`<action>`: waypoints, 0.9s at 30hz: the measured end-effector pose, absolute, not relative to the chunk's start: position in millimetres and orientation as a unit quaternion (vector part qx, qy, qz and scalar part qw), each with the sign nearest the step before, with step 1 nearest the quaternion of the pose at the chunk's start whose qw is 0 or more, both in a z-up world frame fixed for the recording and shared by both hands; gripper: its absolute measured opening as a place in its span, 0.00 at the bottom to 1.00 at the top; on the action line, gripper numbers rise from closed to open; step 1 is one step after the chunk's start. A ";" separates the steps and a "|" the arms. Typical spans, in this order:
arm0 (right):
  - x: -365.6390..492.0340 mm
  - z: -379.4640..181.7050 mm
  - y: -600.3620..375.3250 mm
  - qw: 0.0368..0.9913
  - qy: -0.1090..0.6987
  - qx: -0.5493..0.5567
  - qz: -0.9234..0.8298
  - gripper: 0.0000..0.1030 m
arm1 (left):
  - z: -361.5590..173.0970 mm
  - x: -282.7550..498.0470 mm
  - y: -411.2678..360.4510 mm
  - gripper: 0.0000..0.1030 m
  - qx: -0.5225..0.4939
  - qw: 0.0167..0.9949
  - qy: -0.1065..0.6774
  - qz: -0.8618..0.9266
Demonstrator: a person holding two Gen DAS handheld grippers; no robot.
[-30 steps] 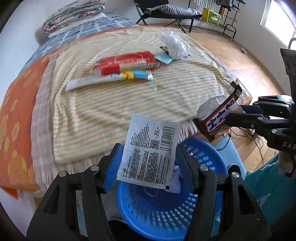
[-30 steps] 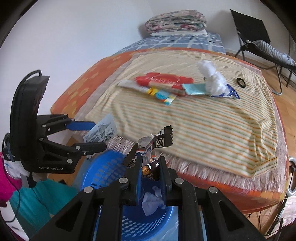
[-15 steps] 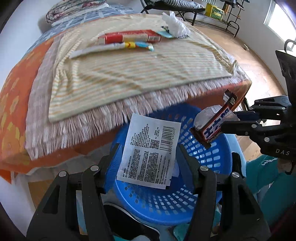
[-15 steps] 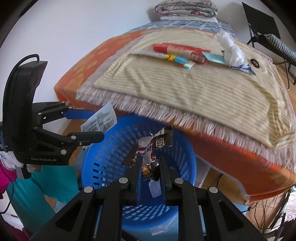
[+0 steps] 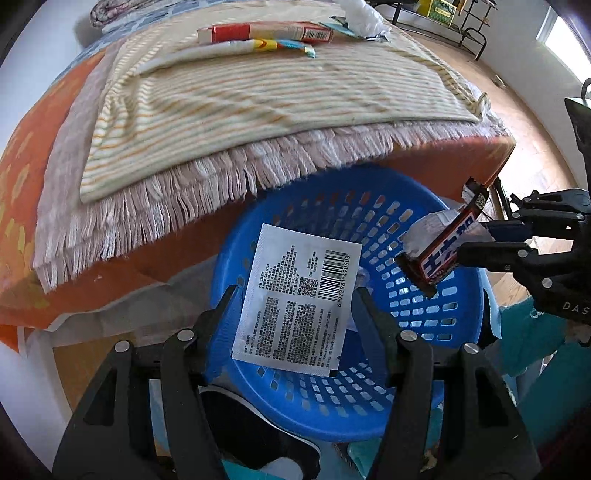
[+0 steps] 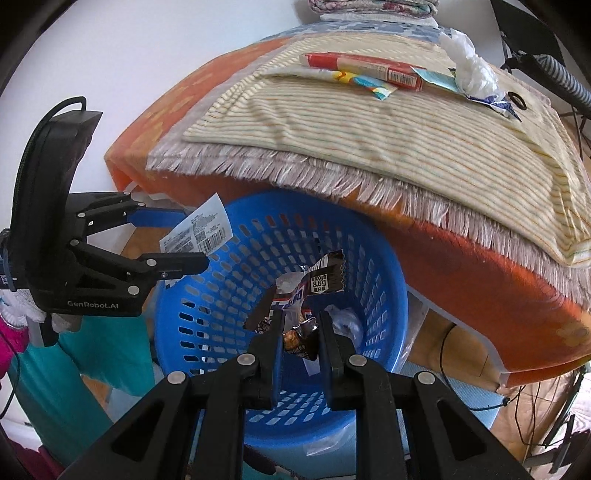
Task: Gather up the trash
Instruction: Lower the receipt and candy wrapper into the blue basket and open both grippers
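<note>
Nearest the left wrist camera, the left tool (image 5: 295, 295) has its fingers spread fairly wide, with a white sachet (image 5: 297, 302) printed with a barcode lying between them; whether the pads actually pinch it or it only rests against one finger is hard to tell. In the right wrist view the right tool (image 6: 301, 325) is nearly closed on a crumpled chocolate bar wrapper (image 6: 314, 291), its dark barcoded end sticking up past the fingertips.

Both pieces hang over the mouth of the blue plastic basket (image 5: 454, 332), which stands on the floor against the foot of the bed (image 6: 461, 236). The step in hand looks like the drop. To do it well, keep each tool inside the rim, let the fingers open fully, and let the pieces fall clear; the light sachet may cling to a pad or flutter sideways, so a lower release seems wise.

Farther off on the striped blanket (image 5: 258, 107), more trash waits: a red carton (image 5: 264, 33), a long colourful wrapper (image 5: 240, 48), and crumpled white tissue (image 6: 469, 70).

The basket's bottom is mostly hidden behind the tools; some pale scraps show there. The tissue is cut off at the left view's top edge.
</note>
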State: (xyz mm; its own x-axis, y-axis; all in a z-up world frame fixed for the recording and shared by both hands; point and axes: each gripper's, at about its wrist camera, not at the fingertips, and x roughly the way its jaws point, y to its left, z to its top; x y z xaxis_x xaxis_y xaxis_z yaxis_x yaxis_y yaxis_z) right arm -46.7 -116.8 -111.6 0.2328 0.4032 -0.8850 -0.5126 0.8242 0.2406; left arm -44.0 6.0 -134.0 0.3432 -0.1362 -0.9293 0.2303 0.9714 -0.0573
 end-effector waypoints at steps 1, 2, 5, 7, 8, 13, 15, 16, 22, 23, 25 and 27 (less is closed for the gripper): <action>-46.6 -111.6 -116.9 0.783 0.546 -0.050 0.292 0.18 | -134.2 -43.6 6.1 0.60 0.042 0.818 0.562 -0.112; -46.5 -111.6 -116.8 0.783 0.547 -0.050 0.292 0.18 | -134.9 -43.7 5.8 0.60 0.044 0.818 0.563 -0.112; -46.5 -112.2 -115.6 0.782 0.548 -0.051 0.292 0.19 | -138.1 -42.2 2.8 0.62 0.047 0.815 0.566 -0.113; -46.7 -112.4 -114.8 0.782 0.548 -0.051 0.293 0.22 | -139.8 -41.6 1.4 0.62 0.048 0.814 0.568 -0.113; -46.5 -112.6 -114.5 0.782 0.548 -0.052 0.292 0.24 | -140.6 -41.4 1.0 0.63 0.049 0.813 0.569 -0.113; -45.5 -112.5 -116.6 0.784 0.548 -0.052 0.287 0.33 | -143.2 -39.8 1.2 0.63 0.047 0.810 0.575 -0.111; -44.6 -112.1 -118.2 0.786 0.547 -0.050 0.284 0.41 | -143.5 -39.1 1.3 0.63 0.045 0.809 0.576 -0.110; -44.4 -111.6 -118.7 0.787 0.546 -0.050 0.283 0.45 | -143.4 -38.9 1.7 0.63 0.044 0.809 0.576 -0.110; -42.6 -109.6 -121.0 0.792 0.542 -0.049 0.277 0.58 | -143.4 -38.3 2.6 0.63 0.043 0.809 0.576 -0.109; -42.3 -109.1 -121.6 0.792 0.542 -0.049 0.276 0.59 | -143.1 -38.3 3.0 0.63 0.043 0.809 0.576 -0.109; -41.7 -108.1 -122.6 0.794 0.541 -0.048 0.273 0.62 | -141.7 -37.8 3.2 0.63 0.042 0.810 0.575 -0.108; -41.2 -106.9 -124.0 0.796 0.540 -0.047 0.270 0.66 | -140.3 -36.9 4.2 0.63 0.041 0.811 0.574 -0.108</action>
